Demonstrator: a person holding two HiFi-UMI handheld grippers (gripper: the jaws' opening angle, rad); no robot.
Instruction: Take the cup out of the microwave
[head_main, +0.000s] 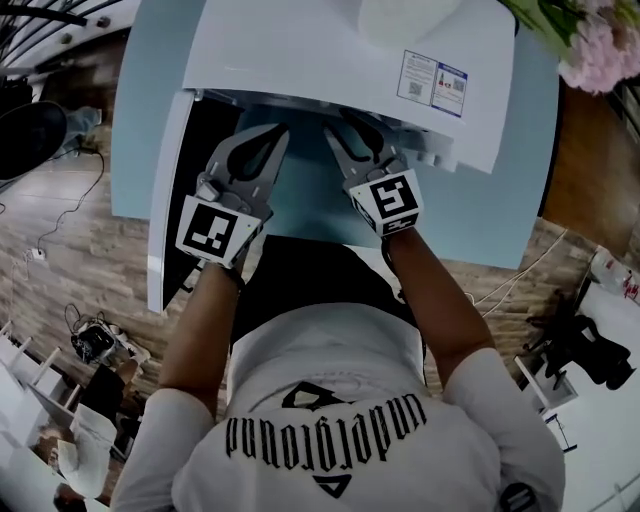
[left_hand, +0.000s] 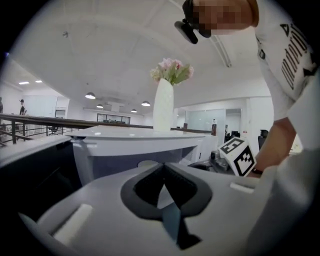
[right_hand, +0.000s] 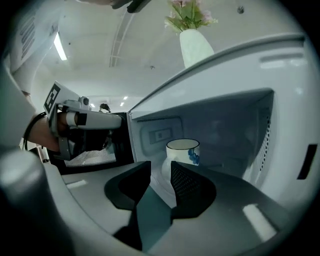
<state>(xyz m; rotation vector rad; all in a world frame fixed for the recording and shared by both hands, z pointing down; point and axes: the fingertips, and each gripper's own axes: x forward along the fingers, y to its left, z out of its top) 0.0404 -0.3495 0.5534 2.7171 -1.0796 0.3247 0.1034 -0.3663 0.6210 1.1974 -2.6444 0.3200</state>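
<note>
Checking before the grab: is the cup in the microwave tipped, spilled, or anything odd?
Nothing stands out. The cup stands upright inside the open microwave, and no spill shows around it.

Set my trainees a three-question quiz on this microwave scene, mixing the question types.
1. True or false: the cup stands inside the open microwave, ungripped.
2. The jaws of the right gripper are: A) apart and empty; B) shut on the cup; C) shut and empty.
3. Fill in: on top of the microwave stands a white ___ holding flowers.
Key: 1 true; 2 A; 3 vase.
</note>
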